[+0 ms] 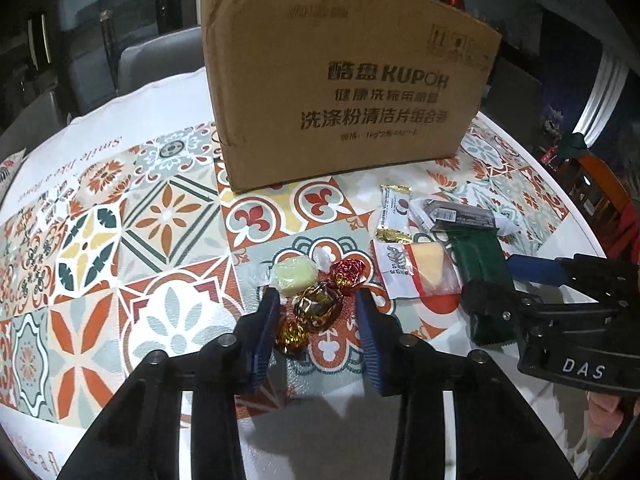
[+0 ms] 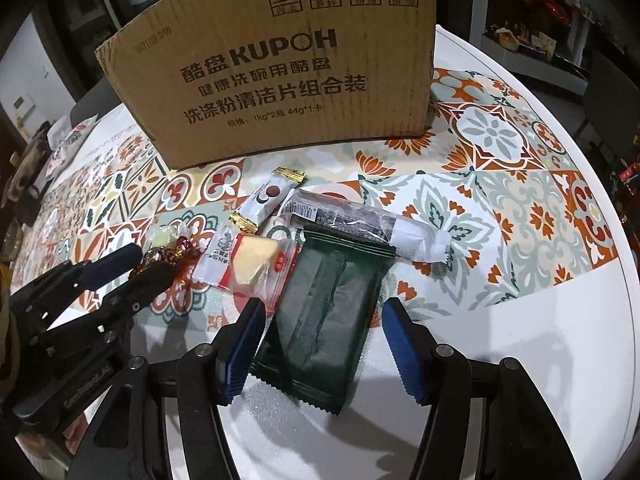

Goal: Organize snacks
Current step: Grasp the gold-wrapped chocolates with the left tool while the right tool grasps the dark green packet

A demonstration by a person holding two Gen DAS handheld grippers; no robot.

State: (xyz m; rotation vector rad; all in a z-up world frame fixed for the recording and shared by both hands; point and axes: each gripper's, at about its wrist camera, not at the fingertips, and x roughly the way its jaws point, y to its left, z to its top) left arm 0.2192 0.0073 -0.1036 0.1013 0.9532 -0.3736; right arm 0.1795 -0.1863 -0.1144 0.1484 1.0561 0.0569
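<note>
While both tools angle down at the snack cluster before the cardboard box [image 1: 344, 92], left hand-held gripper [image 1: 318, 312] straddles the brown foil candy [image 1: 316, 308], pads apart, apparently not yet pressing. Right hand-held gripper [image 2: 320, 340] brackets the green packet [image 2: 324, 320], jaws wide. Worktop [image 2: 540, 320] cloth patterned. Box interior hidden.

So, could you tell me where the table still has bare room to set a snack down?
Free patches: the tablecloth right of the dark green packet, up to the table's edge, and the stretch left of the cardboard box and the foil candies. It is crowded in front of the box, where the candies, wafer packet and green packet lie close together.
</note>
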